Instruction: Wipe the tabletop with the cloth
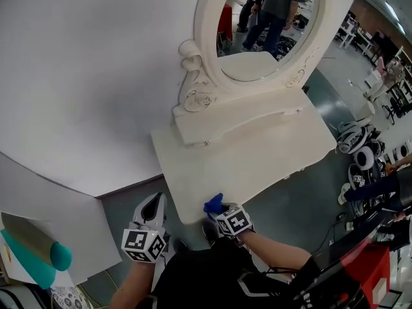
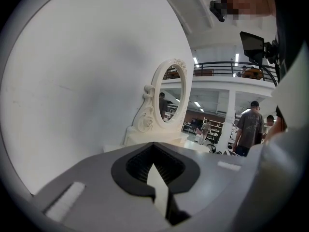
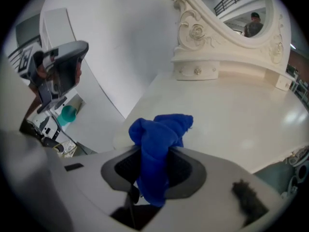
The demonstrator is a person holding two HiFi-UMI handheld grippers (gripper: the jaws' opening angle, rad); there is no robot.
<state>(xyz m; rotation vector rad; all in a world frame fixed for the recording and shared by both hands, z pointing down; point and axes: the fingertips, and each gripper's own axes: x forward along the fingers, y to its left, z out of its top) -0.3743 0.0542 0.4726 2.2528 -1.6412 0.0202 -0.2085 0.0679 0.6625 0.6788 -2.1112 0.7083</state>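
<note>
Our right claw is clamped on the blue cloth. In the right gripper view the cloth is a bunched wad pinched between the jaws, with a knot of it standing out past the tips. It is at the near edge of the white desk, by the near left corner. It looks to be held just above the glossy top rather than pressed on it, though we cannot say so for certain. Our left claw is off the desk's left side, over the floor. Its jaws are drawn almost together, with nothing between them.

We judge that the wiping proper is about to start, and most of the top is yet to be covered. To do it well, we should tip the right claw so that the projecting wad meets the surface, not the hard jaw tips, which could scuff the finish. The grip should be firm, since a bunched cloth can drag out of the jaws under friction. Light, even pressure should do.

We would sweep side to side in overlapping passes, working from the near edge toward the raised ledge under the oval mirror. Each pass should slow down before the ledge's small knobs and the carved frame. The left claw is best kept clear of the desk so that it does not cross the wiping path.
</note>
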